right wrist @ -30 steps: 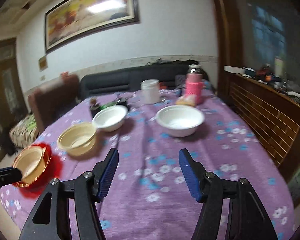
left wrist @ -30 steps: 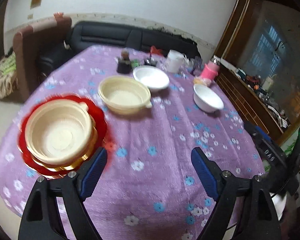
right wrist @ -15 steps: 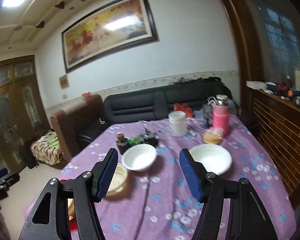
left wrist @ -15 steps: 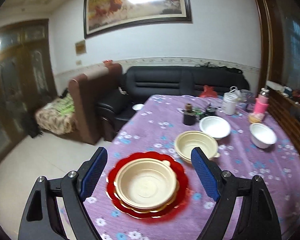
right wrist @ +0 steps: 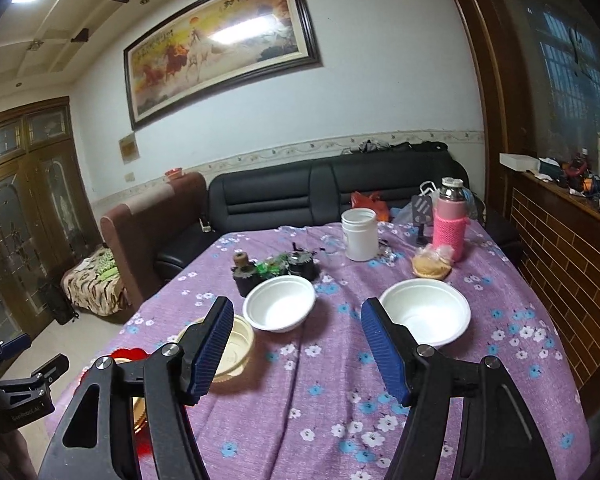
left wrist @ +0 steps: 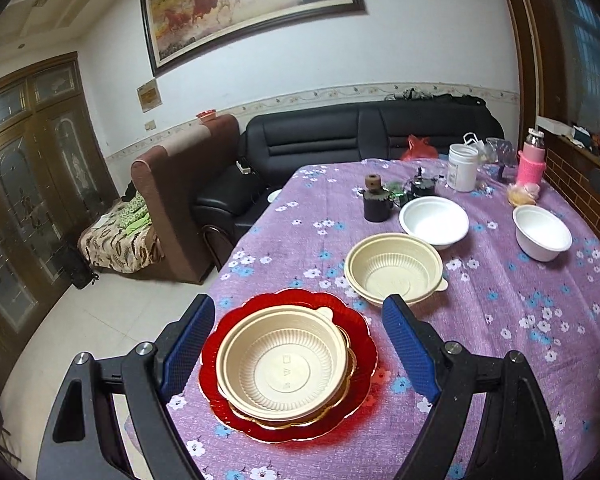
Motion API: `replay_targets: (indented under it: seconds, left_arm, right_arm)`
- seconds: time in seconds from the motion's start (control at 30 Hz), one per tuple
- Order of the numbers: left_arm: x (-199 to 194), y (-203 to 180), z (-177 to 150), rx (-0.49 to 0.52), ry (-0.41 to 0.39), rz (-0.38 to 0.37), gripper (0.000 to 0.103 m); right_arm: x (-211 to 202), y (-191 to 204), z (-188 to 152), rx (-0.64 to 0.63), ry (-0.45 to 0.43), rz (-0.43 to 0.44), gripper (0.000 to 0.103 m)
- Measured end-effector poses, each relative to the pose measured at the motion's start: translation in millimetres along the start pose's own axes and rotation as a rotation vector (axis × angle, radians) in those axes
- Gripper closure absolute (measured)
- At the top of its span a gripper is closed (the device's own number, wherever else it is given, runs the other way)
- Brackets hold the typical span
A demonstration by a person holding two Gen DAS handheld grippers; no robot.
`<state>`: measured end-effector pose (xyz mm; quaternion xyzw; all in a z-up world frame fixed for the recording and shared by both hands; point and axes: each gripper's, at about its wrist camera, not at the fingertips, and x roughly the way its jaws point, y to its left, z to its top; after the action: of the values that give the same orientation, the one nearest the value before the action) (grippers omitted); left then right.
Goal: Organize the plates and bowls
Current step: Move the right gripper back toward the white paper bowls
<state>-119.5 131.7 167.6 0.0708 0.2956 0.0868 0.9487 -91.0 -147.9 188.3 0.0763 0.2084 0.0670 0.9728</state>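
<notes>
A red scalloped plate [left wrist: 352, 408] lies at the table's near left corner with a gold plate and a beige ribbed bowl [left wrist: 284, 364] stacked on it. A second beige bowl [left wrist: 394, 274] [right wrist: 230, 350] sits behind it. Two white bowls stand further back, one in the middle [left wrist: 434, 220] [right wrist: 280, 302] and one to the right [left wrist: 542, 232] [right wrist: 424, 312]. My left gripper [left wrist: 298, 342] is open and empty, held above the stack. My right gripper [right wrist: 296, 344] is open and empty above the tablecloth, between the beige and white bowls.
The round table has a purple flowered cloth [left wrist: 500, 320]. At its far side stand a white jar [right wrist: 359, 234], a pink flask [right wrist: 449, 224], a bag of food [right wrist: 432, 265] and dark small items [right wrist: 274, 268]. A black sofa [left wrist: 360, 140] and a brown armchair [left wrist: 176, 196] stand behind.
Both grippers have pulled back and tilted up, so more of the room and table shows. The left view now faces the red plate stack straight on. Both stay open and empty.
</notes>
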Motion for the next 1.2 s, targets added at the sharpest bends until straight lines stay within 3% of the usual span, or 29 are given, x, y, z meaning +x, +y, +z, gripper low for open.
replay_targets:
  seconds: [0.4, 0.67, 0.9, 1.2]
  left_arm:
    - [11.0, -8.2, -4.7, 0.019, 0.048, -0.021, 0.018]
    - [28.4, -0.3, -12.1, -0.045, 0.142, -0.149, 0.018]
    - [50.2, 17.7, -18.8, -0.161, 0.237, -0.302, 0.017]
    - [78.2, 47.5, -5.5, -0.26, 0.27, -0.339, 0.017]
  right_arm:
    - [12.1, -9.8, -10.3, 0.026, 0.039, 0.0, 0.032]
    - [19.2, -10.5, -16.5, 0.023, 0.062, -0.005, 0.032]
    - [41.9, -11.3, -26.7, 0.037, 0.126, 0.0, 0.032]
    - [98.9, -17.3, -47.8, 0.145, 0.261, 0.057, 0.032]
